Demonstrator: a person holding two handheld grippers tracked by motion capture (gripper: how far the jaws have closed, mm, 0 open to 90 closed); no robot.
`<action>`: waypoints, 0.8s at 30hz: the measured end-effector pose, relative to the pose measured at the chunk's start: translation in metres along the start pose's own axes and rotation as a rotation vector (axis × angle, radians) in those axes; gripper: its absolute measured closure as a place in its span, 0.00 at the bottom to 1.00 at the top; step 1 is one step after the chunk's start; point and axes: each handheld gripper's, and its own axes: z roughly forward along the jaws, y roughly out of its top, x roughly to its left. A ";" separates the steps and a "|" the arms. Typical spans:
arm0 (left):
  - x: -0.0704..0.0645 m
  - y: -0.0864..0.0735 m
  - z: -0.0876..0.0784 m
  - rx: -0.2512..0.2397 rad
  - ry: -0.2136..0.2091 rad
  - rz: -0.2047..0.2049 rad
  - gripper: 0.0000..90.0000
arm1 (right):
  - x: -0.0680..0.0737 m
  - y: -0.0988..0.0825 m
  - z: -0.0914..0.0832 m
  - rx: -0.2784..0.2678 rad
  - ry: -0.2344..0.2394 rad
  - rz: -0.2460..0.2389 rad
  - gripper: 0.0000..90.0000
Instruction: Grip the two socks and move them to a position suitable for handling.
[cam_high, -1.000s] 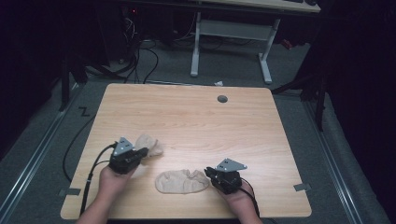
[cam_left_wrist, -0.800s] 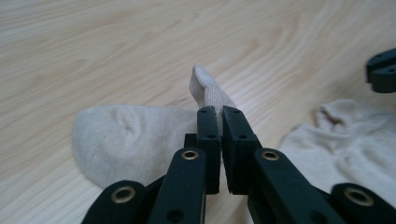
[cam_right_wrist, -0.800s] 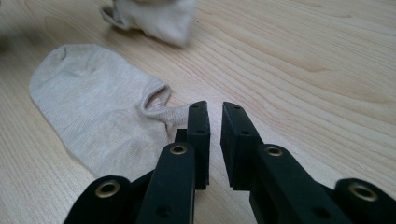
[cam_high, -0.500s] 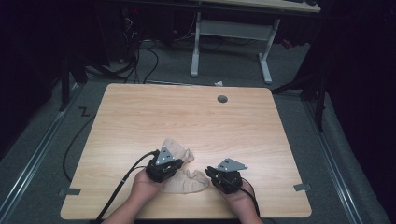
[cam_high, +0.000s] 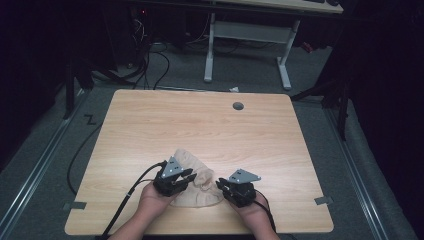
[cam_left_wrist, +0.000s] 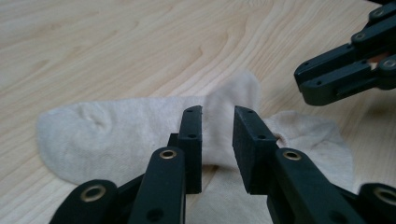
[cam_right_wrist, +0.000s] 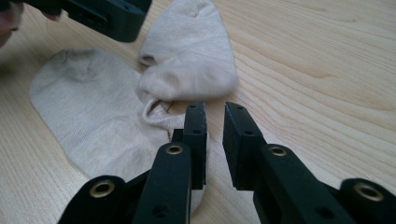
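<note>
My left gripper (cam_high: 187, 176) just carried one beige cotton sock (cam_high: 187, 157) onto its twin (cam_high: 202, 195) near counter's (cam_high: 150, 115) front edge; jaws opening, letting go. Right gripper (cam_high: 220, 184) slightly open, empty. Socks paired.

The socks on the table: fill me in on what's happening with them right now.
A person works two beige socks near the front edge of the wooden table, a gripper in each hand. One sock lies partly over the other sock. The left gripper has just been opening, with a raised fold of sock between its jaws. The right gripper has opened slightly at the lower sock's edge, gripping nothing.
</note>
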 end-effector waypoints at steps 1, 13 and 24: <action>0.001 0.000 -0.004 -0.006 0.010 -0.001 0.81 | 0.000 0.000 0.000 0.002 0.001 0.003 0.88; 0.035 -0.023 -0.081 -0.018 0.156 -0.077 0.79 | 0.012 0.022 0.026 -0.005 0.033 -0.050 0.78; 0.056 -0.037 -0.090 -0.022 0.191 -0.131 0.79 | -0.013 0.029 0.064 0.102 -0.026 -0.043 0.92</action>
